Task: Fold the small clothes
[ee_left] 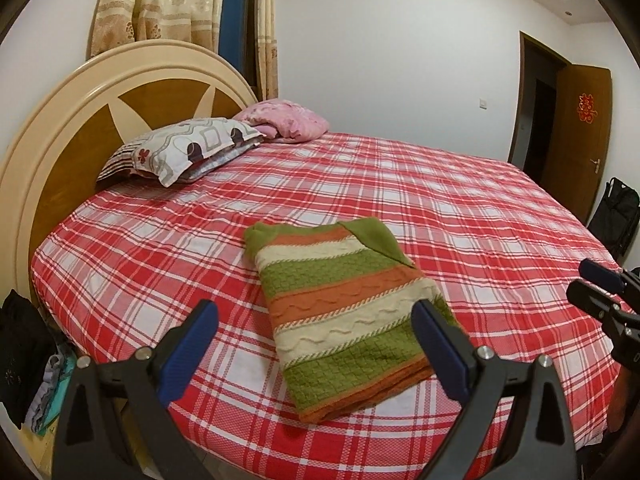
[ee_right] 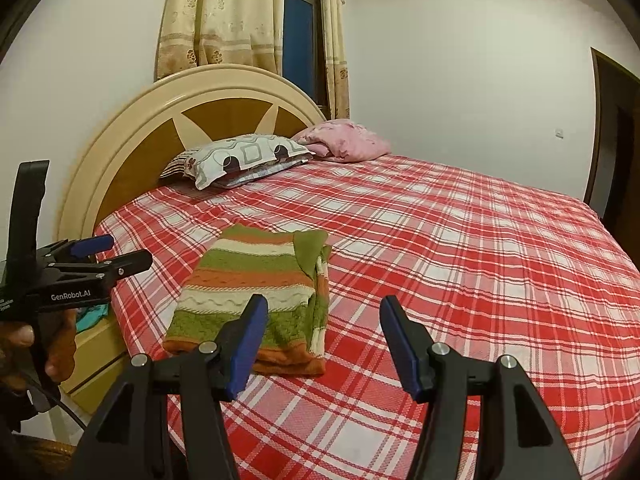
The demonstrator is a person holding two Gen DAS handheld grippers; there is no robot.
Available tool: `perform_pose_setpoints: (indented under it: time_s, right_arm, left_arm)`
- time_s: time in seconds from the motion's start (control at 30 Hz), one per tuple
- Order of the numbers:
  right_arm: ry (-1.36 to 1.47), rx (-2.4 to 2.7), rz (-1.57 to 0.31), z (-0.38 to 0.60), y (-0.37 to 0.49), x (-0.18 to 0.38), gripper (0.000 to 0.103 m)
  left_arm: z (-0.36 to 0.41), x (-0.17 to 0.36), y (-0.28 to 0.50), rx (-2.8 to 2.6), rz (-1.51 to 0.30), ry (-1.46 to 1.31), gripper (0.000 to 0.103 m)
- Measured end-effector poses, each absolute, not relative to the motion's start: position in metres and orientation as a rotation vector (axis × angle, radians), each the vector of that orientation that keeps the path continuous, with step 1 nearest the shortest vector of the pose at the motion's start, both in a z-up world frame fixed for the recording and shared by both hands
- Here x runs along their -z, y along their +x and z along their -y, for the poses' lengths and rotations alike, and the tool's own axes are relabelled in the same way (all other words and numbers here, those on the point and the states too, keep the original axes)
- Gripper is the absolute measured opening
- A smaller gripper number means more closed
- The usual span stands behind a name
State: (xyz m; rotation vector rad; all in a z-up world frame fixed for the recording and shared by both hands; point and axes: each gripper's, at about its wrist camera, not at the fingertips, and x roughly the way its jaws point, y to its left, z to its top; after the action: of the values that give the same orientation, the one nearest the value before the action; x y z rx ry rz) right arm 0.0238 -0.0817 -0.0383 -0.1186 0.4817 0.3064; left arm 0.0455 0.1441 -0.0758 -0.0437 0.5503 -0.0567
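Left gripper [ee_left: 316, 350]: jaws spread wide, empty, hovering above the near end of the sweater.
Right gripper [ee_right: 324, 346]: jaws parted, empty, just right of the sweater.
Striped sweater [ee_left: 344, 304]: folded into a rectangle, lying flat on the plaid bed sheet [ee_left: 480, 220] near its front edge.
Advice: the fold looks finished; lift both tools straight up so you don't snag the knit. Square the loose green flap only if needed.

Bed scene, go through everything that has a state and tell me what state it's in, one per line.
Striped sweater: folded, lying flat on the bed.
Left gripper: open, empty.
Right gripper: open, empty.
Door: open.
Curtains: parted, showing window.
Patterned pillow: lying by the headboard.
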Motion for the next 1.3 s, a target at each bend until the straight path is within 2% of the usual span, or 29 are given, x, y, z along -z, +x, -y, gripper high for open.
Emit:
perform_pose_setpoints:
  time_s: [0.63, 0.7, 1.3]
  right_arm:
    - [-0.112, -0.334, -0.463, 0.078, 0.019, 0.037, 0.059]
    - [-0.113, -0.33, -0.453, 0.078, 0.018, 0.036, 0.059]
    - [-0.122, -0.342, -0.441, 0.072, 0.014, 0.036, 0.059]
  left_arm:
    - [-0.142, 0.078, 0.046, 0.047, -0.56, -0.033, 0.1]
    - [-0.141, 0.076, 0.045, 0.027, -0.551, -0.013, 0.103]
    - [-0.15, 0.055, 0.039, -0.021, -0.485, -0.037, 0.103]
